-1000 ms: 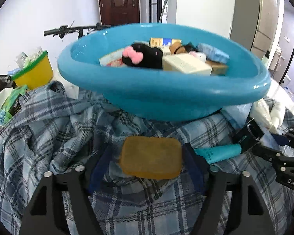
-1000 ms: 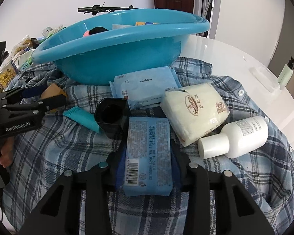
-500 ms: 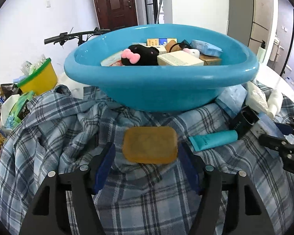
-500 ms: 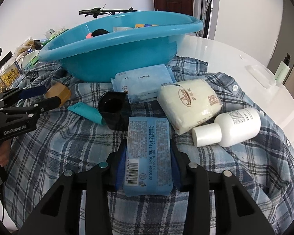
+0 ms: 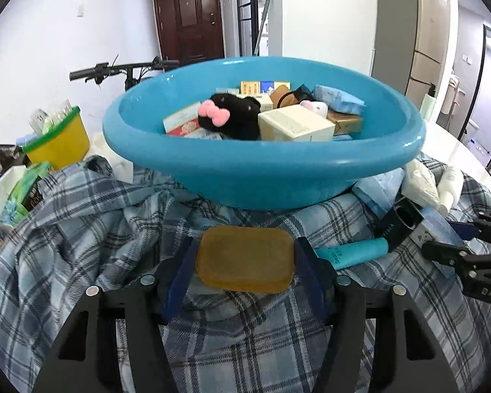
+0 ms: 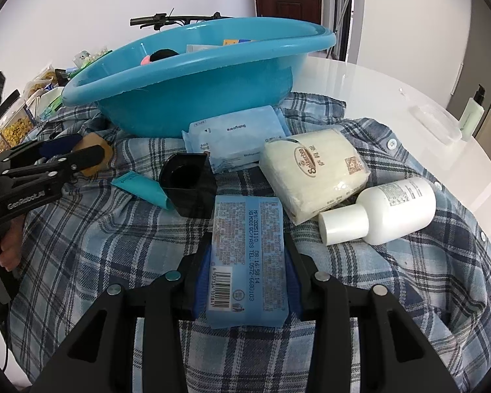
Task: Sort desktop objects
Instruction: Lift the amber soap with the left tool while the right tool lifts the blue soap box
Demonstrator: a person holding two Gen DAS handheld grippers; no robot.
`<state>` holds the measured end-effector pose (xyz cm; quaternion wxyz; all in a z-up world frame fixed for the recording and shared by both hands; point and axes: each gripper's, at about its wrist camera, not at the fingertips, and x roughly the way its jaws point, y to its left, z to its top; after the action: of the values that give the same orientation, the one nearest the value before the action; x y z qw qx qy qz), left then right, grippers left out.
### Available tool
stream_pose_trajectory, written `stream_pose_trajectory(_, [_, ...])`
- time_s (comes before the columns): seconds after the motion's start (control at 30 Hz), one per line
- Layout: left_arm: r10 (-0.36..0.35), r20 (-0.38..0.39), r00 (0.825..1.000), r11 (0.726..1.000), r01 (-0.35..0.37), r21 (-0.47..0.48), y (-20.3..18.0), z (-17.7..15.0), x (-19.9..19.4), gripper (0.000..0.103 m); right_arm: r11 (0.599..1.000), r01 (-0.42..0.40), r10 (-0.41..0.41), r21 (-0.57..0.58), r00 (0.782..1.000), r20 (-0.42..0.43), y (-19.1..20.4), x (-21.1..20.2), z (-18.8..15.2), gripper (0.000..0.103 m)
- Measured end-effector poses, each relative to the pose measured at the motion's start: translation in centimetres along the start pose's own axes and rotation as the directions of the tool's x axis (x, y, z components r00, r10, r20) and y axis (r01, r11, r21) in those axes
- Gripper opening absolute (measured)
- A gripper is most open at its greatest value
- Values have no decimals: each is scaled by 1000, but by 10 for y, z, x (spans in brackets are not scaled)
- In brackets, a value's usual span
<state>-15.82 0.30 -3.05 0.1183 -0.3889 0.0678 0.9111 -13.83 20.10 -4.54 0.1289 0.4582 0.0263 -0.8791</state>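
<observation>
My left gripper (image 5: 244, 262) is shut on an amber soap bar (image 5: 245, 258) and holds it above the plaid shirt (image 5: 81, 229), in front of the blue basin (image 5: 262, 170). The basin holds boxes and a black plush toy (image 5: 235, 119). My right gripper (image 6: 247, 255) is shut on a light blue tissue pack (image 6: 247, 249) just above the shirt (image 6: 409, 278). The left gripper (image 6: 78, 154) with the soap bar (image 6: 93, 154) shows at the left of the right wrist view. The basin (image 6: 196, 88) stands behind it.
On the shirt lie a teal tube (image 6: 140, 188) with a black cap (image 6: 188, 183), a blue wipes pack (image 6: 235, 137), a cream tissue pack (image 6: 314, 170) and a white bottle (image 6: 383, 211). A yellow tub (image 5: 57, 140) and snack bags stand left. A pump bottle (image 6: 473, 111) stands far right.
My left gripper has lifted the soap bar and drawn back, so the inside of the basin shows more. My right gripper has risen a little with the tissue pack.
</observation>
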Motion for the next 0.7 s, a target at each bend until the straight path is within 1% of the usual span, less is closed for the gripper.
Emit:
stream_pose_trajectory(0.13, [-2, 25, 1000, 1000, 2, 5, 2, 0, -14, 63, 1000, 0, 0, 3, 1000, 1, 0, -1, 0, 38])
stream_pose_trajectory(0.33, [-16, 36, 999, 998, 18, -55, 7, -9, -37, 63, 1000, -4, 4, 13, 1000, 14, 0, -5, -2, 38])
stream_pose_trajectory(0.5, [71, 69, 995, 993, -64, -96, 0, -20, -59, 63, 1000, -4, 3, 24, 999, 40, 1, -12, -1, 38])
stream_pose_trajectory(0.6, [100, 106, 989, 989, -87, -124, -5, -22, -73, 63, 1000, -9, 8, 23, 998, 63, 3, -19, -1, 38])
stream_pose_trajectory(0.7, [111, 143, 983, 985, -89, -151, -10, -21, -85, 63, 1000, -8, 6, 19, 995, 99, 7, -28, 0, 38])
